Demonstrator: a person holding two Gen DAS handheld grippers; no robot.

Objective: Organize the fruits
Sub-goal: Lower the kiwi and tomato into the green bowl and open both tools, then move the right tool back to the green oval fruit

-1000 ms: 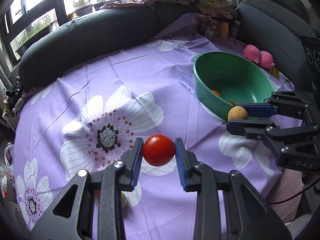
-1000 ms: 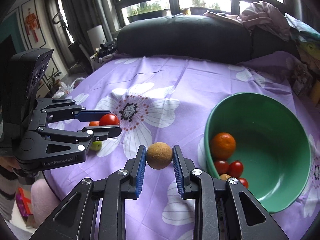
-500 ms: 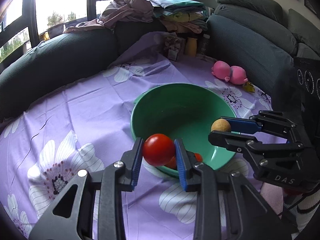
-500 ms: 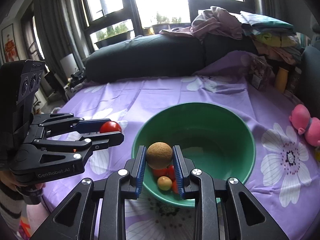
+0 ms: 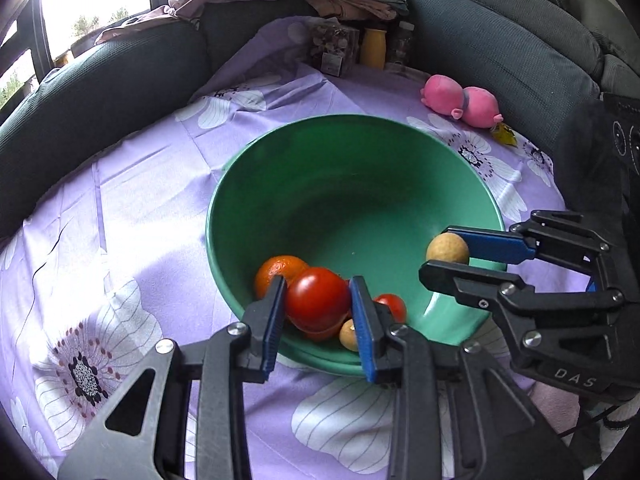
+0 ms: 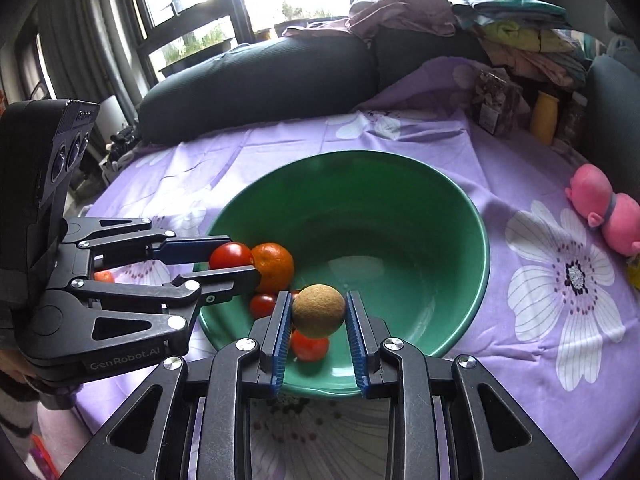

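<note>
A green bowl sits on the purple flowered cloth. In it lie an orange, small red tomatoes and a small tan fruit. My left gripper is shut on a red tomato, held over the bowl's near left side. My right gripper is shut on a round tan fruit, held over the bowl's near right part.
A pink plush toy lies beyond the bowl to the right. A yellow bottle, jars and piled clothes stand at the back. Dark sofa cushions ring the cloth. One small orange fruit lies on the cloth at left.
Both grippers have carried their fruits from over the open cloth to over the green bowl. The bowl now fills the middle of both views. Both grips look unchanged.
</note>
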